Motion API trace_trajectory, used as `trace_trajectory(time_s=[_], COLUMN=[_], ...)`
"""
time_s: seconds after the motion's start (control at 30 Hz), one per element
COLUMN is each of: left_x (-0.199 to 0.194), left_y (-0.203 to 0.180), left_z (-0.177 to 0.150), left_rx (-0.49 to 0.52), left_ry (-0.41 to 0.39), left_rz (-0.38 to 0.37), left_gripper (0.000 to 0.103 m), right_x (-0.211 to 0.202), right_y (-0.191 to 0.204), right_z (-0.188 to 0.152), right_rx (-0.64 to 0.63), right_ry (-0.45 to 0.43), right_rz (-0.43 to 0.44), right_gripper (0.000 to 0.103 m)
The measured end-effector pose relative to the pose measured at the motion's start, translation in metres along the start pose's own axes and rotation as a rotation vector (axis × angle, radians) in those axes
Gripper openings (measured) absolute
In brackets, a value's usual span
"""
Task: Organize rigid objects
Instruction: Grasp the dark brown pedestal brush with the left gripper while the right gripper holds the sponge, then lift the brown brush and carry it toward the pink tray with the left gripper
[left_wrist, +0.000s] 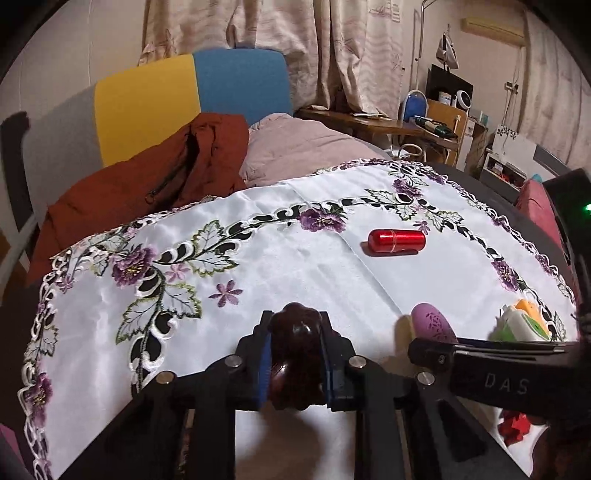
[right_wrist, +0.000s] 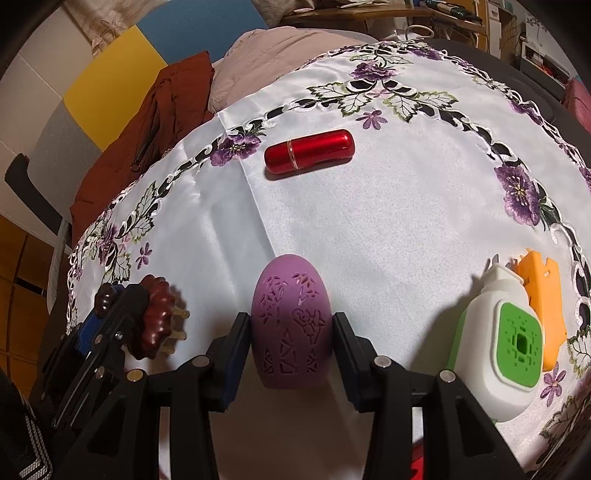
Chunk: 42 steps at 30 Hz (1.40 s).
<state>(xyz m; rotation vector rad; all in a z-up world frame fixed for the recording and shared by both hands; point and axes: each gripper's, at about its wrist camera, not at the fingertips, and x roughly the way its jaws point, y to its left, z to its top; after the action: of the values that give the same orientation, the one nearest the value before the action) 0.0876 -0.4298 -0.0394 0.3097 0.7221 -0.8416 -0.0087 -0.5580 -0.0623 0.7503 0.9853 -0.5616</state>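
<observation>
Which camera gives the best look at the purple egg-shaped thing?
The right wrist view: the purple egg sits centred and whole between the right claw's fingers, cut-out pattern clear. The left wrist view shows only its top end, the rest hidden behind the right claw's finger.

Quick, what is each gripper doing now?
Left gripper: closed on the dark wooden massager.
Right gripper: closed on the purple egg.

Both views are lit warmly from above, and a soft sheen is seen on the white cloth (right_wrist: 406, 221). Dark shadows are cast toward the camera below the objects. Strong fisheye bending and black corners are seen at the edges.
</observation>
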Motion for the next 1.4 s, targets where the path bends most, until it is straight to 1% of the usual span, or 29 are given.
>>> trace_trajectory(time_s=[0.1, 0.23, 0.6, 0.8, 1.1, 1.23, 1.4], left_x=[-0.007, -0.02, -0.06, -0.088, -0.14, -0.161, -0.182], left_y=[0.011, 0.02, 0.04, 0.052, 0.078, 0.098, 0.114], left_z=[-0.003, -0.009, -0.026, -0.039, -0.06, -0.073, -0.089], left_rx=[-0.057, -0.095, -0.151, -0.187, -0.246, -0.304, -0.333], left_ry=[-0.004, -0.016, -0.042, -0.06, -0.113, -0.119, -0.128], left_rz=[-0.004, 0.008, 0.031, 0.042, 0.136, 0.153, 0.186], left_gripper=[0.022, 0.021, 0.021, 0.021, 0.021, 0.021, 0.021], right_x=[0.001, 0.001, 0.004, 0.003, 0.001, 0.002, 0.002], right_y=[0.001, 0.004, 0.017, 0.022, 0.035, 0.041, 0.046], right_z=[0.0, 0.0, -0.003, -0.004, -0.009, -0.012, -0.015], right_rx=[-0.011, -0.032, -0.117, -0.143, -0.213, -0.243, -0.272], right_ry=[-0.002, -0.002, -0.002, -0.005, -0.015, -0.014, -0.015], right_rz=[-0.006, -0.01, -0.034, -0.022, 0.002, 0.006, 0.001], right_gripper=[0.045, 0.045, 0.045, 0.045, 0.044, 0.044, 0.044])
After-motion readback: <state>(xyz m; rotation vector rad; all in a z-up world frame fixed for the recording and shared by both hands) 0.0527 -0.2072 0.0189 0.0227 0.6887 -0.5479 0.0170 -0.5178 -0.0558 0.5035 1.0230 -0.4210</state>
